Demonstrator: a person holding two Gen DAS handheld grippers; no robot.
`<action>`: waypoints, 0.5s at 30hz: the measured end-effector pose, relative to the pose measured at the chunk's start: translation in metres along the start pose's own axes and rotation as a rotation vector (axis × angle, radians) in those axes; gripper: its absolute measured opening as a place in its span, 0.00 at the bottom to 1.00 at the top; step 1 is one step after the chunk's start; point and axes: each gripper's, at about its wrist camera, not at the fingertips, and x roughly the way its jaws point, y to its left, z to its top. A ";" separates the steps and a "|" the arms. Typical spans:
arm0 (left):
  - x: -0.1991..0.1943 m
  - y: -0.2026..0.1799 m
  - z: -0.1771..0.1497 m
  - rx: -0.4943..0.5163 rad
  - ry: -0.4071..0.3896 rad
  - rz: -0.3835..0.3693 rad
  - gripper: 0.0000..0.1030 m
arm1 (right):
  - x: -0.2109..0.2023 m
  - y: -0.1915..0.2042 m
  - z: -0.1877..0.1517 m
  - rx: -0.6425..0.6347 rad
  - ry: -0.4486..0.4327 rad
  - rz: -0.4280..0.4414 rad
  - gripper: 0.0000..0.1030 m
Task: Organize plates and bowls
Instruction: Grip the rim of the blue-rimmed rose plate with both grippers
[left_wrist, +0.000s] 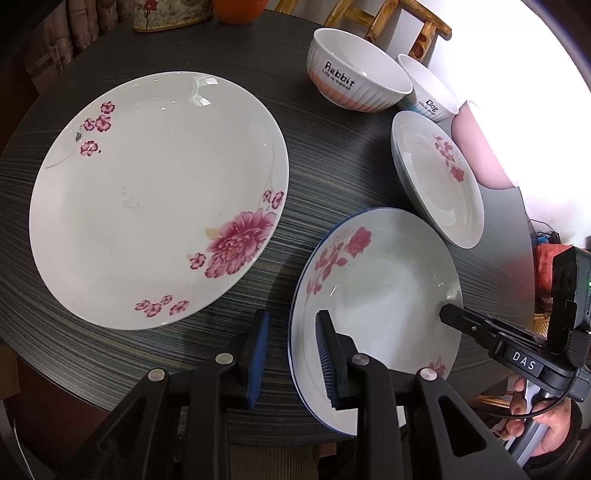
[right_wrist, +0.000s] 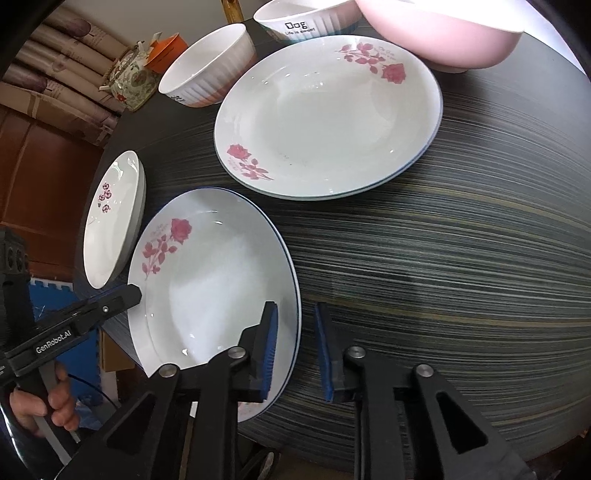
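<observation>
Straddling opposite rims of the blue-edged rose plate (left_wrist: 376, 295) near the front edge of the dark table (left_wrist: 325, 177), with the left gripper (left_wrist: 291, 354) spread over its left rim and the right gripper (right_wrist: 295, 354) spread over its right rim, neither pinching yet. Probably glazed ceramic: stiff, slick, fairly heavy and breakable, so best gripped squarely on the raised rim and lifted level. Beyond it: a rose-plate stack (right_wrist: 325, 118), the large peony plate (left_wrist: 159, 199), Rabbit bowl (left_wrist: 354, 74), Dog bowl (right_wrist: 306, 18), pink bowl (right_wrist: 443, 33).
</observation>
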 end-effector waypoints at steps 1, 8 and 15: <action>0.001 -0.001 0.000 0.001 0.001 0.001 0.20 | 0.001 0.000 0.000 -0.001 0.000 0.004 0.15; 0.007 -0.006 -0.002 0.031 0.008 0.018 0.10 | 0.006 0.003 0.003 0.006 0.001 0.014 0.11; 0.007 -0.003 -0.002 0.044 0.003 0.010 0.10 | 0.006 0.002 0.002 -0.003 -0.006 0.004 0.10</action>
